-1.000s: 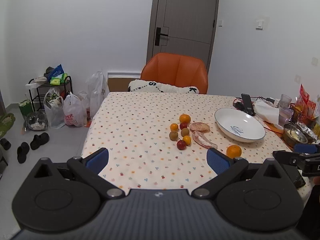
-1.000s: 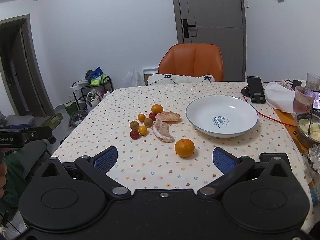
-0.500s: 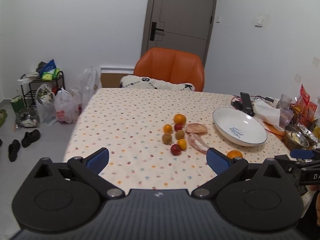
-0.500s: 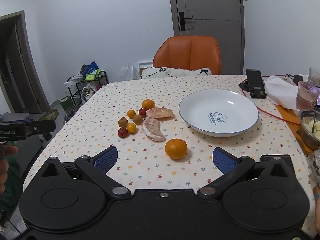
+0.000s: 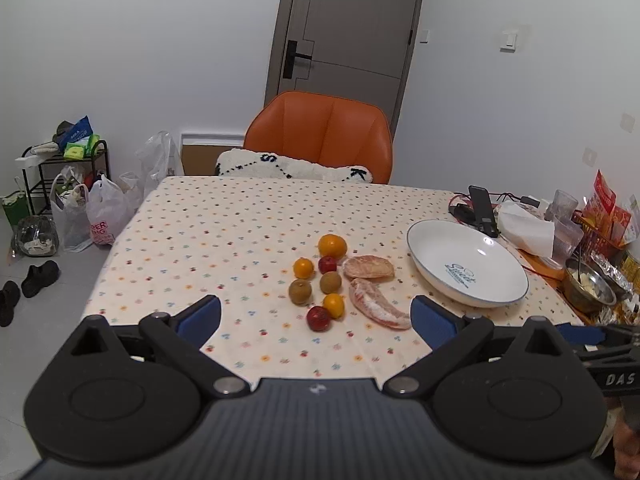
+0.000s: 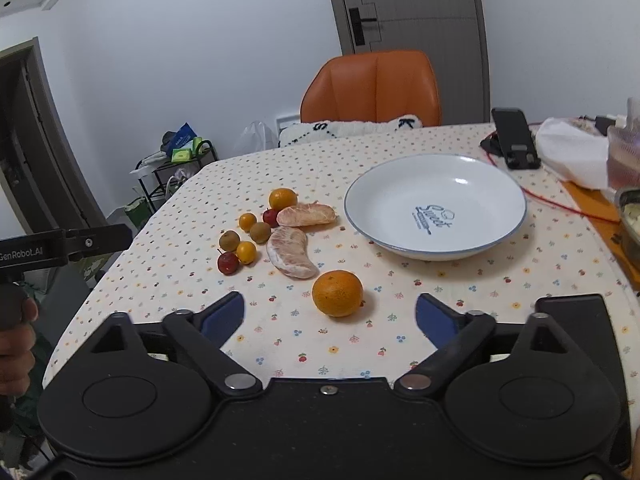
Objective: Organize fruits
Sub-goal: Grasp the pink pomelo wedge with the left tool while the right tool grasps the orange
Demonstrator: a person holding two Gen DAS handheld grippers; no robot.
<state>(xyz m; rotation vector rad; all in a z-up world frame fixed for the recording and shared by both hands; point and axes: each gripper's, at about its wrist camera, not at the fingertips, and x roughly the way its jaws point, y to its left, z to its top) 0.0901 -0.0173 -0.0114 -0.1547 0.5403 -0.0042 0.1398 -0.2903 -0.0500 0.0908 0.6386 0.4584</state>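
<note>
**Zero fruits in the plate: sorting not yet started**

**Progress.** No fruit is in the white plate (image 6: 436,206); its bowl shows only a printed logo. All fruit lies on the tablecloth. Judged from this layout, the whole job is still ahead, assuming the plate is the collection point.

**Tool state.**
- The right gripper (image 6: 330,314) is released, jaws spread wide and holding nothing. The large orange (image 6: 337,293) sits just ahead, between the blue pads (image 6: 224,316), untouched.
- The left gripper (image 5: 316,318) is likewise released and empty, hovering over the near table edge.

**Fruit positions (right wrist view, plate as clock centre).**
- The large orange lies at about 7 o'clock, near the rim.
- Two peeled citrus segments (image 6: 291,251) lie at 9 o'clock, touching each other.
- The small-fruit cluster (image 6: 248,236) lies further out at 9 o'clock: two red, two brown-green and two small orange pieces, plus a medium orange (image 6: 283,199) at its far end.

**Surface.** The table (image 5: 224,224) carries a cream cloth printed with small fruit motifs. At 1 to 3 o'clock of the plate stand a phone stand (image 6: 516,142), a white tissue bundle, cups and a metal bowl.

**Room.** An orange chair (image 5: 320,136) with a white cushion stands at the far edge. A grey door (image 5: 348,28) is behind it. A shelf rack (image 5: 60,176), plastic bags and shoes occupy the floor.
</note>
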